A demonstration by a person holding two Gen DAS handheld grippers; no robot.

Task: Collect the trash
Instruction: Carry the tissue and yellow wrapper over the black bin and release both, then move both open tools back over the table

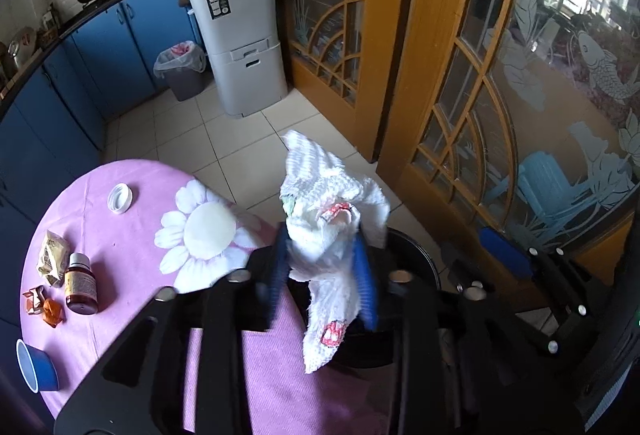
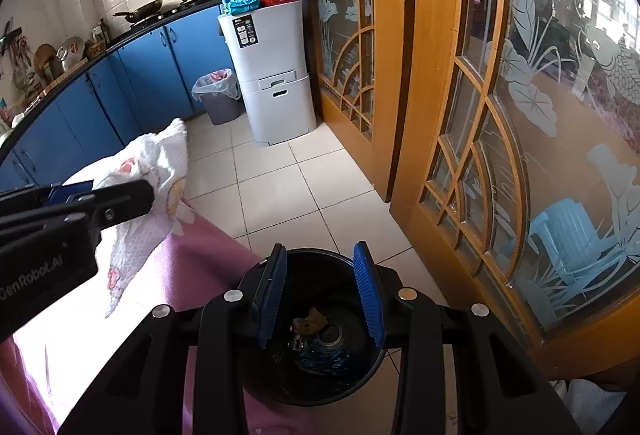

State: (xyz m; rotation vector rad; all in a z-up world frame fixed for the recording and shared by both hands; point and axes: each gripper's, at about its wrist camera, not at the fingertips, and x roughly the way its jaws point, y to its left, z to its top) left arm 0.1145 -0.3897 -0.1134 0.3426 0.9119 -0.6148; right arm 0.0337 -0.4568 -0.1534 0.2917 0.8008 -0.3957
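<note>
Left claw (image 1: 324,275) grips a white cloth (image 1: 332,211); right claw (image 2: 320,295) hangs open over the bin (image 2: 320,375).

Our left tongs (image 1: 325,271) clamped on white cloth (image 1: 332,219), raised; our right tongs (image 2: 320,295) parted, empty, tilted downward.

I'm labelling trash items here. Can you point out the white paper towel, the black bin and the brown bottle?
white paper towel (image 1: 320,195), left wrist view, on its upper bunched part.
black bin (image 2: 280,387), right wrist view, on its inner wall.
brown bottle (image 1: 81,285), left wrist view, on its label.
</note>
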